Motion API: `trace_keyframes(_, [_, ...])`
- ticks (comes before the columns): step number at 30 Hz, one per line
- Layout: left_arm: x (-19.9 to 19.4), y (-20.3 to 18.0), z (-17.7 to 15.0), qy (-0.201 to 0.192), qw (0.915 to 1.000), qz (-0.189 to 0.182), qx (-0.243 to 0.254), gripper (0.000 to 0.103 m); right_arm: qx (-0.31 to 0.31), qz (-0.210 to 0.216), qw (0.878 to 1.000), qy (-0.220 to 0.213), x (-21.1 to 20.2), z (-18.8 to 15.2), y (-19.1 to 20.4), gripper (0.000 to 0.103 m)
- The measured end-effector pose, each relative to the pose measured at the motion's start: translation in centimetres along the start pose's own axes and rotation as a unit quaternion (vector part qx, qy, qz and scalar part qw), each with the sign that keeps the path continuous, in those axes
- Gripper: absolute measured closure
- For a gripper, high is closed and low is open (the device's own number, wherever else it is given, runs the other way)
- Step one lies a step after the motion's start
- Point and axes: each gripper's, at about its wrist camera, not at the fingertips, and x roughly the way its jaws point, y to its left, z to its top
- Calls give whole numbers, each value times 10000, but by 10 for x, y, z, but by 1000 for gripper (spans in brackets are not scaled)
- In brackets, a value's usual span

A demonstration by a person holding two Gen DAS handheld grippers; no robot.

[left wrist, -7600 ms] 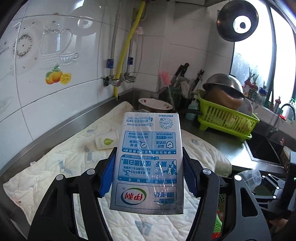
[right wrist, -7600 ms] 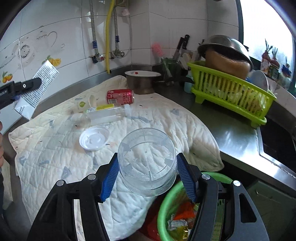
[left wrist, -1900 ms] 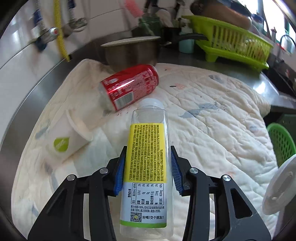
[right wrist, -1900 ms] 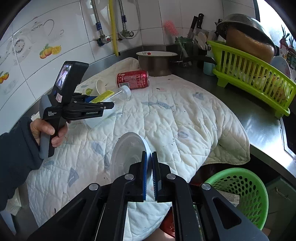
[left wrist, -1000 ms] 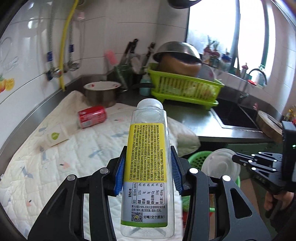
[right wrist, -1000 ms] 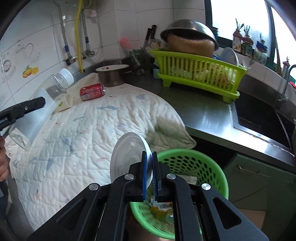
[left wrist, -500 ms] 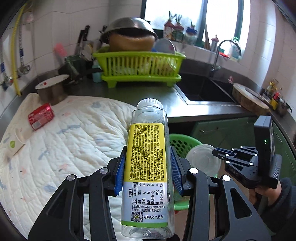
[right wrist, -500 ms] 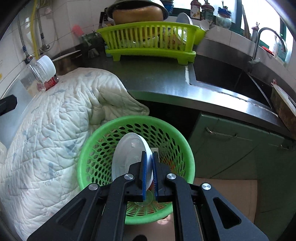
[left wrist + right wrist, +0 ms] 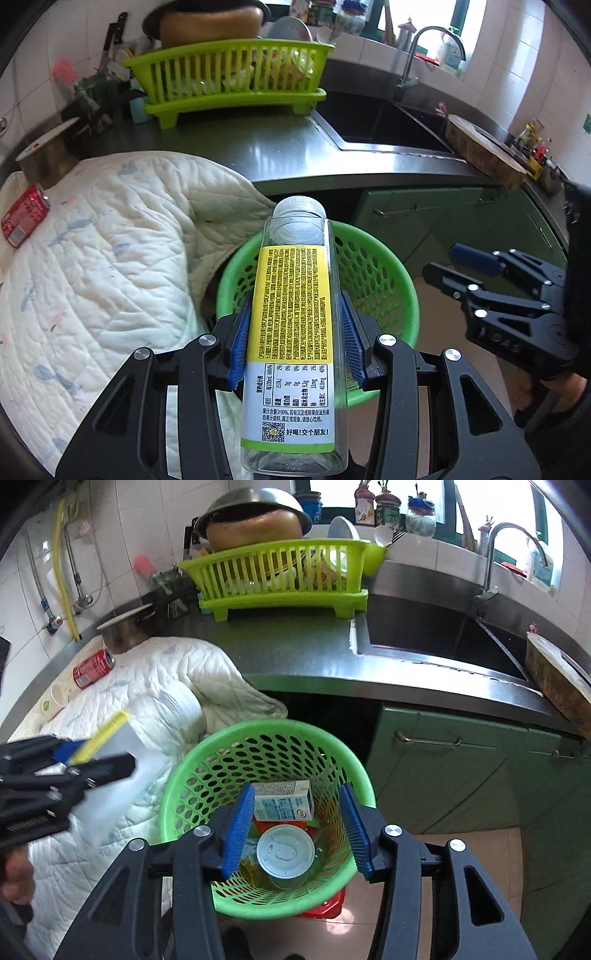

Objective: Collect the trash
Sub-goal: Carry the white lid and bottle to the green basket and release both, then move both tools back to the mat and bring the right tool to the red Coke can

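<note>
Chinese print covers the yellow label of the clear plastic bottle with a white cap (image 9: 293,325), ending in a nutrition table and a QR code; the small text is illegible. The left gripper (image 9: 293,341) is clamped on this bottle above the green perforated plastic basket (image 9: 207,764). The right gripper (image 9: 295,830) has just been opening, with nothing between its blue pads; below it in the basket lie a round white plastic lid (image 9: 285,852) and a small blue-and-white carton (image 9: 282,800), print unreadable.
</note>
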Motion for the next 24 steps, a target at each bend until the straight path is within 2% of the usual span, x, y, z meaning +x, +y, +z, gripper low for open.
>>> trace_keyframes(5, [15,-6,1,210,9996,-164,-66,57,37,-21,9999,-133,-14,2,-2,52])
trace_keyframes(8, [12,-5,-1,163,9994,-275,-114,49,67,2,9999,-152,-18,2,-3,50])
trace_keyframes(10, [5,-5,-3,87,9996,-267,-90,48,61,22,9998,-162,-21,2,-3,49])
trace_keyframes(14, [-13,1,-4,-61,9998,-145,-107,44,0,104,9997,-235,-25,6,4,48])
trace_keyframes(17, [-29,11,-4,-191,9996,38,-188,38,-89,183,9992,-333,-30,11,12,41])
trace_keyframes(20, [-45,25,-5,-320,9990,174,-276,37,-182,254,9987,-413,-34,18,23,37])
trace_keyframes(22, [-58,35,-7,-425,9979,329,-360,34,-226,336,9981,-472,-36,24,30,30])
trace_keyframes(24, [-70,46,-8,-534,9965,463,-446,33,-301,421,9973,-524,-37,30,37,29])
